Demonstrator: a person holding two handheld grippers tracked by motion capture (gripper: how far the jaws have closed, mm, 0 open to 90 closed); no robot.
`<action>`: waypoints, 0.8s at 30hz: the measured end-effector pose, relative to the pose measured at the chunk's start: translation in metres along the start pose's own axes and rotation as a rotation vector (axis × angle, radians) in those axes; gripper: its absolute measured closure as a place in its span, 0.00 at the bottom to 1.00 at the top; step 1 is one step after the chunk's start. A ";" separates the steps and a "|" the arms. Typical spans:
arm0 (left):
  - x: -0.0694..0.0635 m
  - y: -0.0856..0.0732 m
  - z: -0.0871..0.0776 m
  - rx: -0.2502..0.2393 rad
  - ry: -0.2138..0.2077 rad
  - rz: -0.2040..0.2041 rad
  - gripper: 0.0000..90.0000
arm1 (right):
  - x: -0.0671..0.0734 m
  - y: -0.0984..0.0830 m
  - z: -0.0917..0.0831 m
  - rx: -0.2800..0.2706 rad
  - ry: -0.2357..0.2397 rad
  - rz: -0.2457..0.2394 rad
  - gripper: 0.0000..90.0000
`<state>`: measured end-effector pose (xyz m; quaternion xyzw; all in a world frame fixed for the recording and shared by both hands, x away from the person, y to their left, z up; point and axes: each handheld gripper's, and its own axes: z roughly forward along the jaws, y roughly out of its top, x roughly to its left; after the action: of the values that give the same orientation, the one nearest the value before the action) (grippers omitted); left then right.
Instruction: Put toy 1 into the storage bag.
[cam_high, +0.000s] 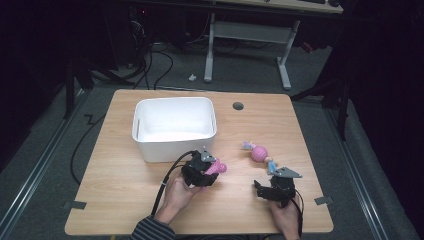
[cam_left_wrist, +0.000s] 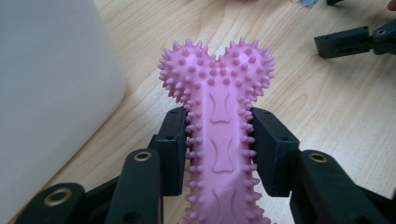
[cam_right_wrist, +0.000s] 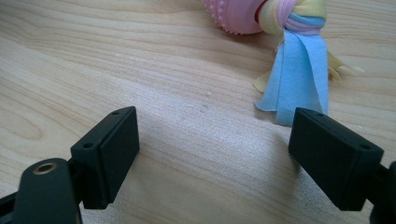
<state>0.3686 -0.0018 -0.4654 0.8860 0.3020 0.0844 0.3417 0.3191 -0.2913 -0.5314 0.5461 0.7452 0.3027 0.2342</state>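
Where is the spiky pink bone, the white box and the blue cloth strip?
spiky pink bone (cam_left_wrist: 219, 135), left gripper view, its shaft.
white box (cam_high: 175, 145), high view, front wall.
blue cloth strip (cam_right_wrist: 299, 79), right gripper view, its middle.

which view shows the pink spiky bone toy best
The left gripper view: the pink bone toy sits close up, its shaft clamped in the left claw, spikes and embossed bones clear. In the high view it is a small pink tip poking from that claw beside the white bin.
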 end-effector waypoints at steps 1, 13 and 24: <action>0.000 0.001 -0.003 0.000 0.001 0.002 0.65 | 0.000 0.000 0.000 0.001 0.000 0.001 0.18; 0.011 0.004 -0.031 -0.013 -0.025 0.010 0.65 | 0.000 0.000 0.000 0.001 0.001 -0.002 0.18; 0.021 0.007 -0.058 -0.054 -0.046 -0.008 0.65 | 0.000 0.000 0.000 0.001 0.005 -0.004 0.18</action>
<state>0.3680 0.0386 -0.4185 0.8769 0.2952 0.0707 0.3726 0.3192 -0.2909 -0.5314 0.5438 0.7472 0.3031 0.2325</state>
